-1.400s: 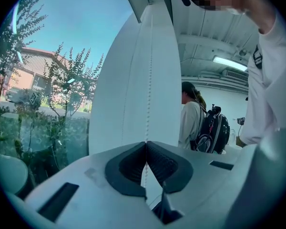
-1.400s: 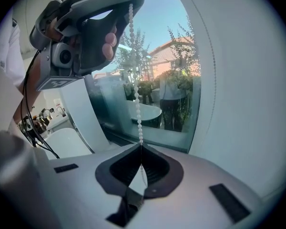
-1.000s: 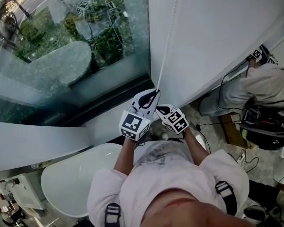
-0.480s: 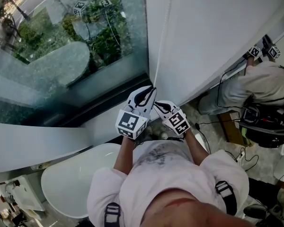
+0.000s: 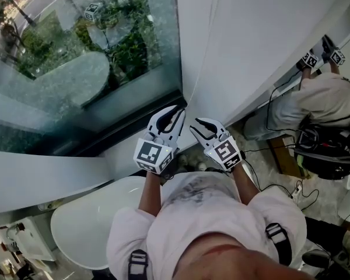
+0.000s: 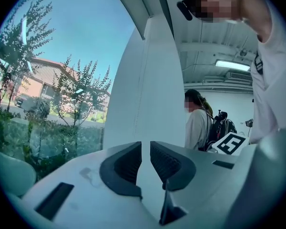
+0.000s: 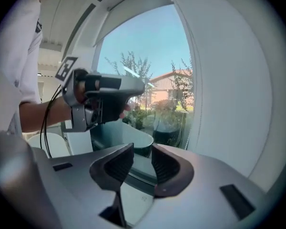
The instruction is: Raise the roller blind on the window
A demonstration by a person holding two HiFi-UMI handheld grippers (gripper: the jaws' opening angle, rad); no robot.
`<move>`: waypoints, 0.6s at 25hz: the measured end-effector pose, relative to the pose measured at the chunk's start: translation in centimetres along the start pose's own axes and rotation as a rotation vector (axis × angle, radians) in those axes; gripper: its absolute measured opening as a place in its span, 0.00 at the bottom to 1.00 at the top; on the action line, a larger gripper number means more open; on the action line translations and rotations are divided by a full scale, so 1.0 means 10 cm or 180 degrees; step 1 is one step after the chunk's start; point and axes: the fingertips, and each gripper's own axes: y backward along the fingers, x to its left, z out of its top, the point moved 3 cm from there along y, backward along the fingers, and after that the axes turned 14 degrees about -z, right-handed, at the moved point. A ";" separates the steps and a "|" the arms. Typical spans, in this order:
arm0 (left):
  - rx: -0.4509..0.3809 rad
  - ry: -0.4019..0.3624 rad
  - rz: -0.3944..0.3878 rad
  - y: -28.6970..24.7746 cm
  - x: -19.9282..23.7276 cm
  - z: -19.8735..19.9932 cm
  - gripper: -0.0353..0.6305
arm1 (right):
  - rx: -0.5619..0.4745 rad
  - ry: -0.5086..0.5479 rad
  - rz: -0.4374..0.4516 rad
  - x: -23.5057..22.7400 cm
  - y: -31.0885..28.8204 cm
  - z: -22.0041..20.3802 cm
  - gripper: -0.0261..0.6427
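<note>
The only container here is the black backpack [image 5: 329,153] on a second person [image 5: 324,101] crouched at your far right, and what it holds cannot be seen.

Your left gripper [image 5: 176,111] has its jaws drawn to a narrow slit on the pull cord [image 5: 201,57], which runs straight down the edge of the roller blind [image 5: 262,45] to the jaw tips. Your right gripper [image 5: 199,124] sits just beside it; its jaws have just been opening and stand wide with nothing between them.

The blind hangs lowered over the right part of the window, its bottom edge near the floor [image 5: 280,182], where cables trail. To its left the window glass [image 5: 76,57] is bare, and a white oval table [image 5: 87,226] stands below your left elbow.

The head view shows both grippers from above. Only the left gripper view shows the sky, trees [image 6: 76,94], a brick building [image 6: 33,80] and a ceiling light [image 6: 232,65]. Only the right gripper view shows your left gripper from the side, and the cord lying to the right of the open jaws
</note>
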 end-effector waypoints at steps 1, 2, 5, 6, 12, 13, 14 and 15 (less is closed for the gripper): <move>0.0001 -0.0013 0.0019 0.03 0.00 0.00 0.14 | -0.0075 -0.0015 -0.0030 -0.03 0.04 0.08 0.28; -0.0002 -0.0021 0.0029 0.05 0.00 0.00 0.14 | -0.0147 -0.0030 -0.0061 -0.05 0.08 0.17 0.28; -0.0036 -0.0030 0.0057 0.12 -0.02 0.00 0.12 | -0.0348 -0.0074 -0.0108 -0.11 0.19 0.38 0.26; -0.0042 -0.0041 0.0076 0.13 -0.02 0.00 0.10 | -0.0415 -0.0095 -0.0108 -0.12 0.23 0.45 0.23; -0.0076 -0.0063 0.0129 0.18 -0.07 -0.05 0.06 | -0.0747 -0.0458 0.0092 -0.19 0.38 0.73 0.14; -0.0086 -0.0048 0.0139 0.19 -0.07 -0.06 0.06 | -0.0771 -0.0505 0.0099 -0.21 0.39 0.74 0.13; -0.0093 -0.0032 0.0146 0.20 -0.08 -0.07 0.06 | -0.0788 -0.0532 0.0103 -0.22 0.39 0.75 0.13; -0.0097 -0.0017 0.0147 0.22 -0.09 -0.09 0.06 | -0.0798 -0.0545 0.0114 -0.22 0.40 0.76 0.13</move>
